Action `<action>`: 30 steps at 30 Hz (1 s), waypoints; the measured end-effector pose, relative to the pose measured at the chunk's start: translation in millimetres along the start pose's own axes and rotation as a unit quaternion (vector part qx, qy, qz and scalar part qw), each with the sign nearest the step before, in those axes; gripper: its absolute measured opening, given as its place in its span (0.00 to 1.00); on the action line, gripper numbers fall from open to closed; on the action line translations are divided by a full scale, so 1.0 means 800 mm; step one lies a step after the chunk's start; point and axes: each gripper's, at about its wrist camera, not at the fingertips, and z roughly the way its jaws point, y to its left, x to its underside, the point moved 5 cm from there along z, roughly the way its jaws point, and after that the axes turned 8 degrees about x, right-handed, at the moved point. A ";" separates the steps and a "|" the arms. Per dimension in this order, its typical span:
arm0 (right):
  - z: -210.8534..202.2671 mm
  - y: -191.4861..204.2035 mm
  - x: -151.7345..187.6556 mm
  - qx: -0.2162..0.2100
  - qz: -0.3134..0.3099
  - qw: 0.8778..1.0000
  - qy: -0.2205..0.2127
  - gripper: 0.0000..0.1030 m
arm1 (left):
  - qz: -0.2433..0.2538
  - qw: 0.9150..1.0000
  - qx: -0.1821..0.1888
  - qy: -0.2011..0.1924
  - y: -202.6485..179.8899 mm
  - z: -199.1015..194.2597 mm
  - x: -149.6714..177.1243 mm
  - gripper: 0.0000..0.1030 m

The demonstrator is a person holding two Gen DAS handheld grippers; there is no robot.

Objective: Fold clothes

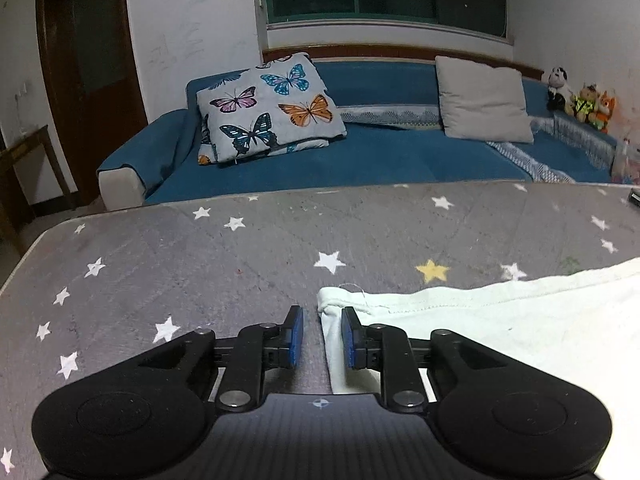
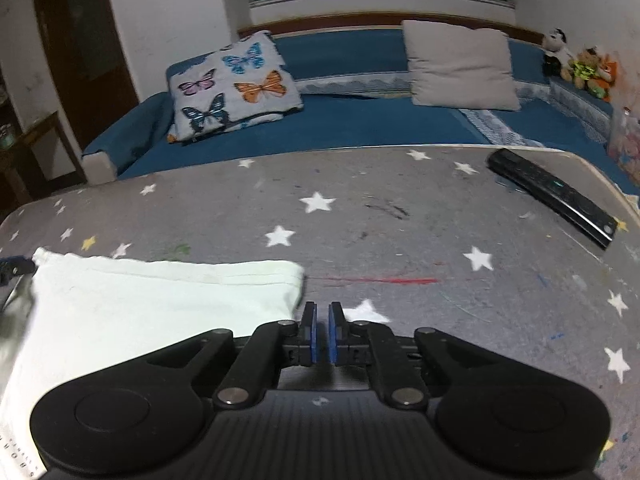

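Observation:
A pale white-green garment (image 1: 500, 320) lies flat on the grey star-patterned table cover (image 1: 200, 272). In the left wrist view my left gripper (image 1: 322, 316) is open, and the garment's left corner and edge lie between its blue pads. In the right wrist view the same garment (image 2: 152, 300) lies at the left, its right corner just left of my right gripper (image 2: 322, 312). The right gripper's jaws stand nearly closed with a narrow gap, and nothing is between them.
A black remote control (image 2: 552, 196) lies near the table's far right corner. Behind the table stands a blue sofa (image 1: 380, 152) with a butterfly cushion (image 1: 268, 108), a beige cushion (image 1: 480, 100) and plush toys (image 1: 580, 100). A dark wooden door (image 1: 88, 60) is at the left.

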 end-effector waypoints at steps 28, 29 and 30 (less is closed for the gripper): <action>-0.028 0.052 0.000 0.026 -0.075 0.997 0.006 0.09 | -0.011 0.999 0.030 0.014 0.038 -0.076 0.032 0.41; -0.037 0.054 0.005 0.024 -0.079 0.997 0.008 0.10 | -0.011 0.999 0.036 0.016 0.037 -0.087 0.038 0.41; -0.046 0.057 0.011 0.022 -0.083 0.996 0.009 0.11 | -0.010 0.999 0.042 0.018 0.037 -0.097 0.045 0.41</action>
